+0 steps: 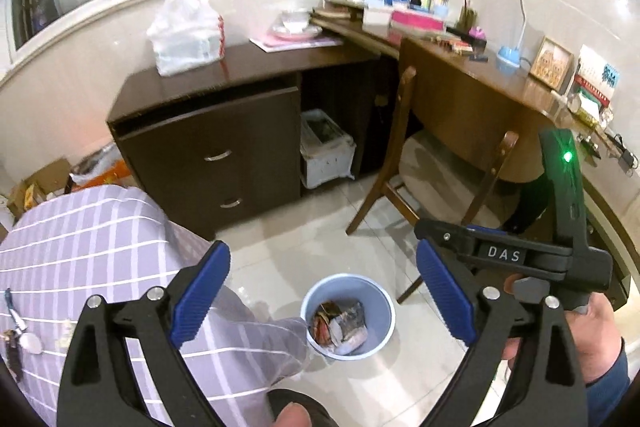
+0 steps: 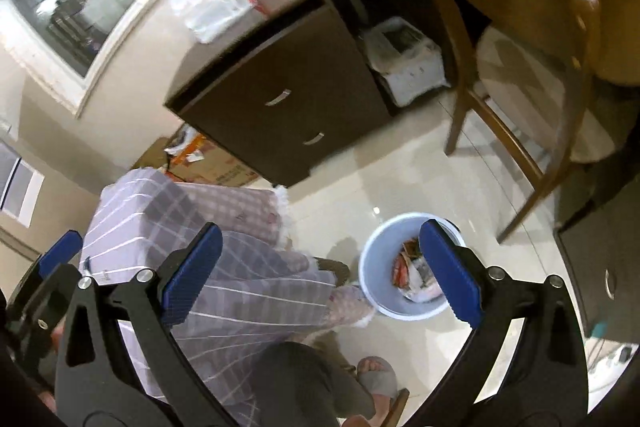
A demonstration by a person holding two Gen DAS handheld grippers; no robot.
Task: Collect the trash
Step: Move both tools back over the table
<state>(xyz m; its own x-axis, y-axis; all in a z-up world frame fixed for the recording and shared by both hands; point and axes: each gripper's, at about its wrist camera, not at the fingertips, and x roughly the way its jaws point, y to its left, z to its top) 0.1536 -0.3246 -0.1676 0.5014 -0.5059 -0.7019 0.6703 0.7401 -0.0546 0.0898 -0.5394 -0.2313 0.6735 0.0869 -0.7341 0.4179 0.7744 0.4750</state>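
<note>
A light blue trash bin (image 1: 378,301) stands on the white tiled floor, holding crumpled wrappers and paper trash (image 1: 342,325). My left gripper (image 1: 324,287) is open and empty, high above the bin. The right gripper shows in the left wrist view at the right (image 1: 432,239), held by a hand. In the right wrist view the bin (image 2: 374,269) is below, with trash (image 2: 410,269) inside. My right gripper (image 2: 320,263) is open and empty above the bin; its right finger (image 2: 448,267) overlaps the bin's rim.
A striped purple cloth (image 1: 100,255) covers a surface at the left. A dark drawer cabinet (image 1: 212,143) carries a white plastic bag (image 1: 186,31). A wooden chair (image 1: 436,171) stands at a cluttered desk (image 1: 472,71). My slippered foot (image 2: 376,375) is near the bin.
</note>
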